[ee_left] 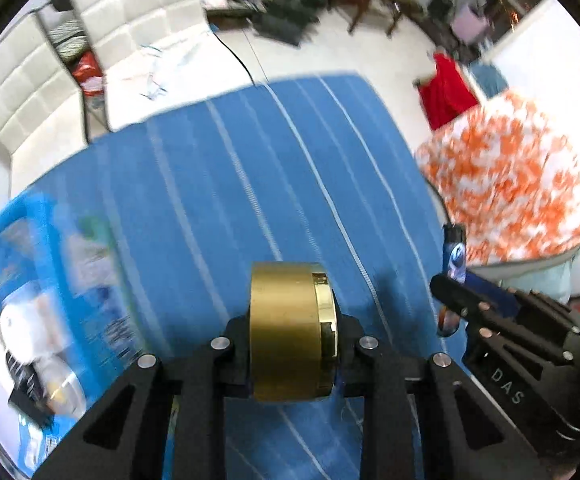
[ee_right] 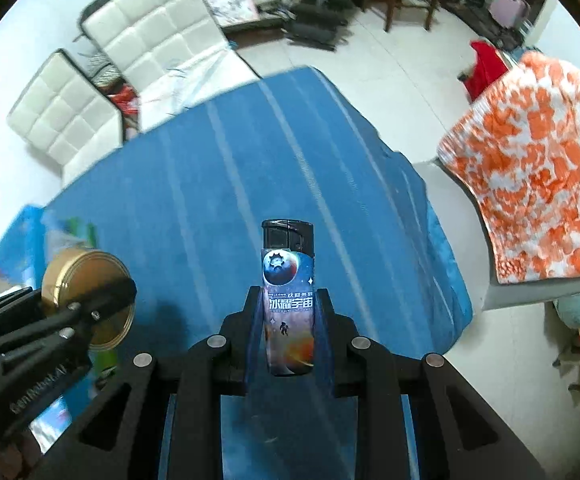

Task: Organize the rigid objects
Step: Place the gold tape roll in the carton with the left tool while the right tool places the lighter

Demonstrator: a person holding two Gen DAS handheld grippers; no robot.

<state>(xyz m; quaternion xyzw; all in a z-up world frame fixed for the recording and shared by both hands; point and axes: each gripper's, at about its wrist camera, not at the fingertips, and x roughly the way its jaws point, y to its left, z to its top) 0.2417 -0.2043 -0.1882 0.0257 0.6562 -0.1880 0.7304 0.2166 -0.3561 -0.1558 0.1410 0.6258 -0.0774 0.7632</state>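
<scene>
Gold tin [ee_left: 292,332] and lighter [ee_right: 287,300] are both held up in the air above the blue striped cloth [ee_left: 249,184] on the tabletop. The round tin is pinched on its two flat sides by the fingers of the left gripper [ee_left: 292,340], which are closed around it. The lighter, with a space picture on it, is squeezed upright by the narrow fingers of the right gripper [ee_right: 287,320].

The carrying step seems to be in hand: both things are picked up, and neither is put away yet. A blue bin [ee_left: 29,300] with other small things in it is seen to the left of the tin, blurred. It is probably where the things are meant to go. Next, the tin could be moved over the bin, lowered, and only then let go.
</scene>
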